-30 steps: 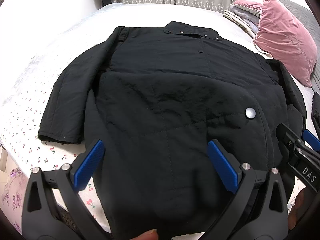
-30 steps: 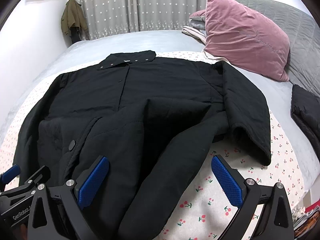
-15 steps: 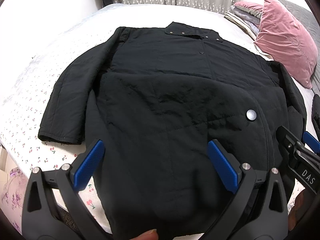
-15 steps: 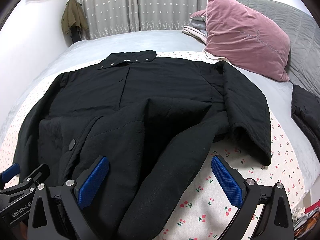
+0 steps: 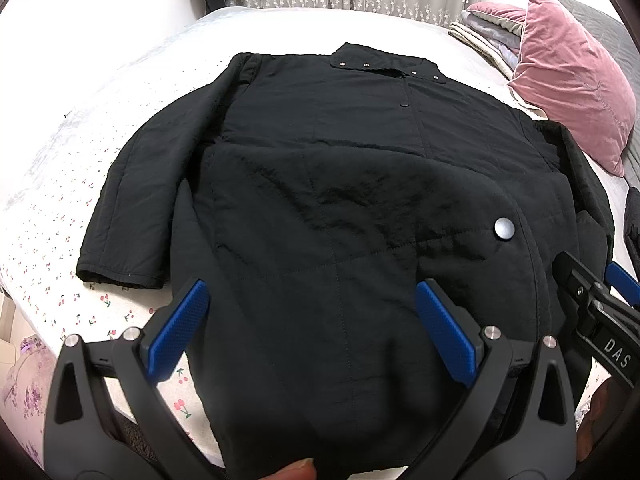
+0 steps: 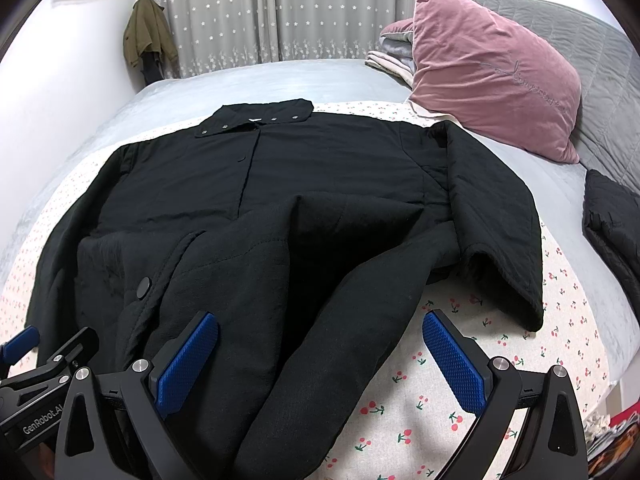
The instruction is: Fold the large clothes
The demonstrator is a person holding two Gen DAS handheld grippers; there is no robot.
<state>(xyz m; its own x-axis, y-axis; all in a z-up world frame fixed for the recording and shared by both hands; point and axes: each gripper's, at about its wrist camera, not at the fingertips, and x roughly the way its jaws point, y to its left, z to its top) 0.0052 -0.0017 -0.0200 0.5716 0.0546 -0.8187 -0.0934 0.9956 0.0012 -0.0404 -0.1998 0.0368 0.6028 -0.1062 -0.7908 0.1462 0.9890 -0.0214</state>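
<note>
One black coat (image 5: 320,184) on the bed (image 5: 80,128), its two sleeves (image 5: 136,208) out. One pink pillow (image 6: 492,80), one stack of folded blankets (image 6: 394,54). Two grippers (image 5: 312,332), four blue pads (image 6: 186,364). One green jacket (image 6: 148,36) hanging, one dark garment (image 6: 612,232) at the bed's right edge.

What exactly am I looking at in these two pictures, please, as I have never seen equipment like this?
A person holds a two-finger gripping tool in each hand, each with a wide-angle camera looking along its blue-padded fingers. One picture comes from the left gripper, the other from the right gripper. Both are open and hold nothing. In front of them a black coat lies spread on a bed with a cherry-print sheet, its lower part already turned up over its front, both sleeves out to the sides. A pink pillow leans at the far right.
</note>
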